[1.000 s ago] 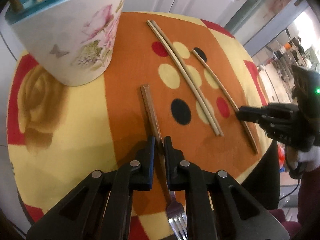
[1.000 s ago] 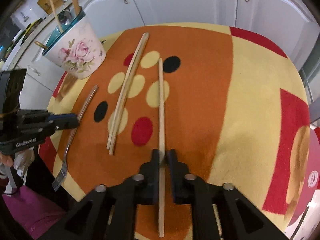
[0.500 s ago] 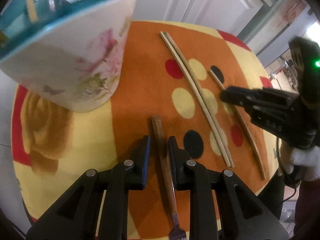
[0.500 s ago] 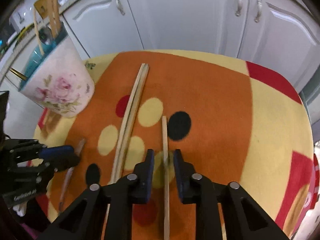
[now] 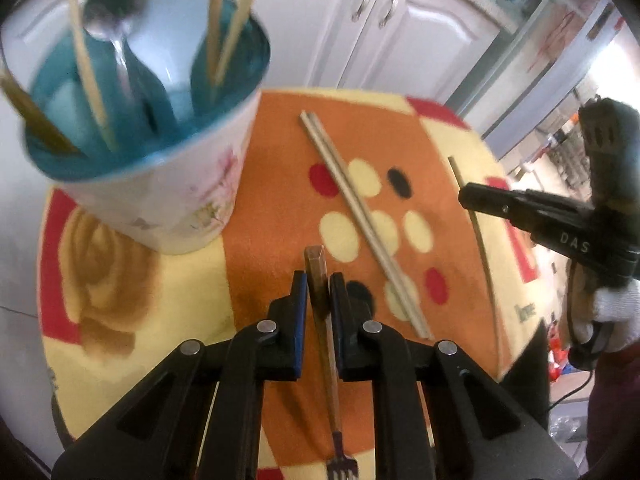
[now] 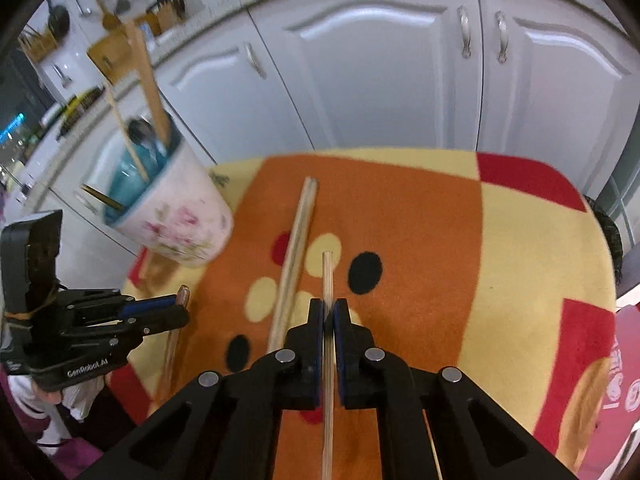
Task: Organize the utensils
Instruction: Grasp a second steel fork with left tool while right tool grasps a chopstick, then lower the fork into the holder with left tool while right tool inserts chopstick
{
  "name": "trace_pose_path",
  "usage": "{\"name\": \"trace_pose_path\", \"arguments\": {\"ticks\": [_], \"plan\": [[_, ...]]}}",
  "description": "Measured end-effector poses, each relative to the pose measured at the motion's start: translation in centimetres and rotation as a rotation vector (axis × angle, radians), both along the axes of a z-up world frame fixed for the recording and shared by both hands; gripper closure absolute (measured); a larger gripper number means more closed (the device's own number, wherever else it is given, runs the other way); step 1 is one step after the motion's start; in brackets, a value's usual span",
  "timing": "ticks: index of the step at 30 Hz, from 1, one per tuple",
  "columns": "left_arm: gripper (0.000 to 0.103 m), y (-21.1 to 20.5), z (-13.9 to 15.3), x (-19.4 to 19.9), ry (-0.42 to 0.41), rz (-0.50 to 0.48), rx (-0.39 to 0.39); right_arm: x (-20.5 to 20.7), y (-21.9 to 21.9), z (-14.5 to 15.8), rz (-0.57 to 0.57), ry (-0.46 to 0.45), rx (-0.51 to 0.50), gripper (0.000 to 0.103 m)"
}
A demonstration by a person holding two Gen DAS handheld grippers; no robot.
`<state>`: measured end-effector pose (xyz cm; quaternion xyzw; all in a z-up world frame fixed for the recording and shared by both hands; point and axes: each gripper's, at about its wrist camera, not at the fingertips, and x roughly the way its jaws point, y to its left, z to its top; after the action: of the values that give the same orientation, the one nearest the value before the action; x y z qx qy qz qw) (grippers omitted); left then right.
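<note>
My left gripper [image 5: 318, 292] points steeply down, fingers [image 5: 298, 300] closing on a fork handle [image 5: 317, 280] that sits between them. My right gripper [image 6: 329, 316] is angled down too, fingers [image 6: 316, 320] clamped tight on a thin wooden stick [image 6: 327, 280]. White-gloved right hand [image 5: 612, 312] wraps the right gripper's grip; left hand [image 6: 24, 392] mostly hidden behind its gripper.
</note>
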<state>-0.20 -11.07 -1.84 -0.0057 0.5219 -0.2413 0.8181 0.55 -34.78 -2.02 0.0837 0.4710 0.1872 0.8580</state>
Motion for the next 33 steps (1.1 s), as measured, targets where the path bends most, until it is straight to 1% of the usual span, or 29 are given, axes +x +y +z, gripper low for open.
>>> {"name": "trace_pose_path", "arguments": {"ticks": [4, 7, 14, 21, 24, 28, 33], "plan": [[0.094, 1.4, 3.1, -1.5, -0.042, 0.005, -0.057, -1.8, 0.1, 2.6, 0.013, -0.059, 0.043, 0.098], [0.094, 2.1, 4.9, -2.4, -0.072, 0.007, -0.076, -2.9, 0.1, 4.6, 0.021, -0.101, 0.073, 0.098], [0.094, 3.9, 8.3, -4.3, -0.143, 0.021, -0.104, -4.6, 0.8, 8.6, 0.062, -0.19, 0.073, 0.098], [0.095, 6.1, 11.6, -5.7, -0.201, 0.047, -0.133, -3.9, 2.6, 11.2, 0.094, -0.259, 0.077, 0.098], [0.094, 7.3, 13.9, -6.0, -0.24, 0.06, -0.151, -3.4, 3.2, 12.9, 0.106, -0.291, 0.082, 0.098], [0.095, 8.8, 17.6, -5.7, -0.308, 0.08, -0.184, -2.5, 4.3, 15.4, 0.129, -0.341, 0.078, 0.098], [0.094, 10.3, 22.0, -4.2, -0.407, 0.124, -0.191, -1.2, 6.0, 18.2, 0.155, -0.396, 0.079, 0.098]]}}
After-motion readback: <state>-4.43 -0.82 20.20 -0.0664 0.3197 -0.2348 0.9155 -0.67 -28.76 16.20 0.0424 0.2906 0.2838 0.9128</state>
